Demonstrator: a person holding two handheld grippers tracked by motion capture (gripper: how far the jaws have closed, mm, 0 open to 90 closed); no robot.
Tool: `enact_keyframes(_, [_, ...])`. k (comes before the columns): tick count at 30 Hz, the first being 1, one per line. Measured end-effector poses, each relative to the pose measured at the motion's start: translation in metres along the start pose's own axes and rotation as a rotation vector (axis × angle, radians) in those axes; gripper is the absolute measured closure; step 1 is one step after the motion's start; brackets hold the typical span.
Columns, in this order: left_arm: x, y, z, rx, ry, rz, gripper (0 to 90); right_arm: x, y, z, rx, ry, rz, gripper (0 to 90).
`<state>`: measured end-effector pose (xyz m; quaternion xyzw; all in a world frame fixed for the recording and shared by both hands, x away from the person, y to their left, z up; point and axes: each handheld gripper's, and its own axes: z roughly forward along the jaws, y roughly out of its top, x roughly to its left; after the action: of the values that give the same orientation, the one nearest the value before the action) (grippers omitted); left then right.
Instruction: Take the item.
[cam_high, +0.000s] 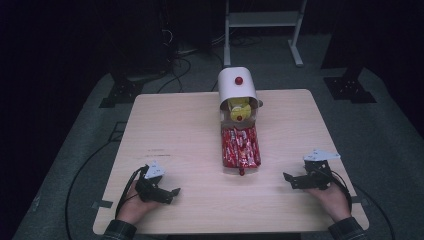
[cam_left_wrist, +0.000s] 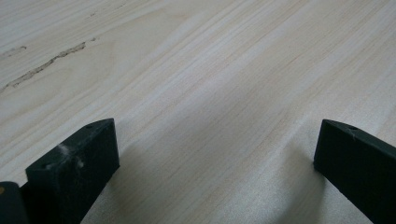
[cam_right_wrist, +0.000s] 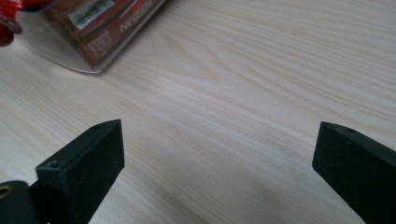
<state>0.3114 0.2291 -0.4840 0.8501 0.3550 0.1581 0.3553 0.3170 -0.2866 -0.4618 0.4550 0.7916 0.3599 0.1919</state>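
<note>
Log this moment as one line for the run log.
left tool: open, empty, near table edge | right tool: open, empty | red snack pack: lying mid-table before white container, untouched

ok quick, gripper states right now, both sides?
Left gripper: open, jaws wide apart over bare table, holding nothing.
Right gripper: open, holding nothing; red packet lies ahead, untouched.

A light wooden desk (cam_high: 170, 130) is set on grey carpet (cam_high: 390, 130). Black cables (cam_high: 175, 65) and a white metal frame (cam_high: 263, 20) are seen behind it; the surroundings are dark.
</note>
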Motion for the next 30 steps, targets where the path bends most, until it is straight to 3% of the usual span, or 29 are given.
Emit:
enact_keyframes(5, [0.000, 0.000, 0.000, 0.000, 0.000, 0.000, 0.0, 0.002, 0.002, -0.001, -0.003, 0.026, 0.012, 1.4])
enact_keyframes(30, [0.000, 0.000, -0.001, 0.004, 0.001, 0.000, 0.0, 0.007, 0.025, 0.001, -0.017, 0.040, -0.015, 1.5])
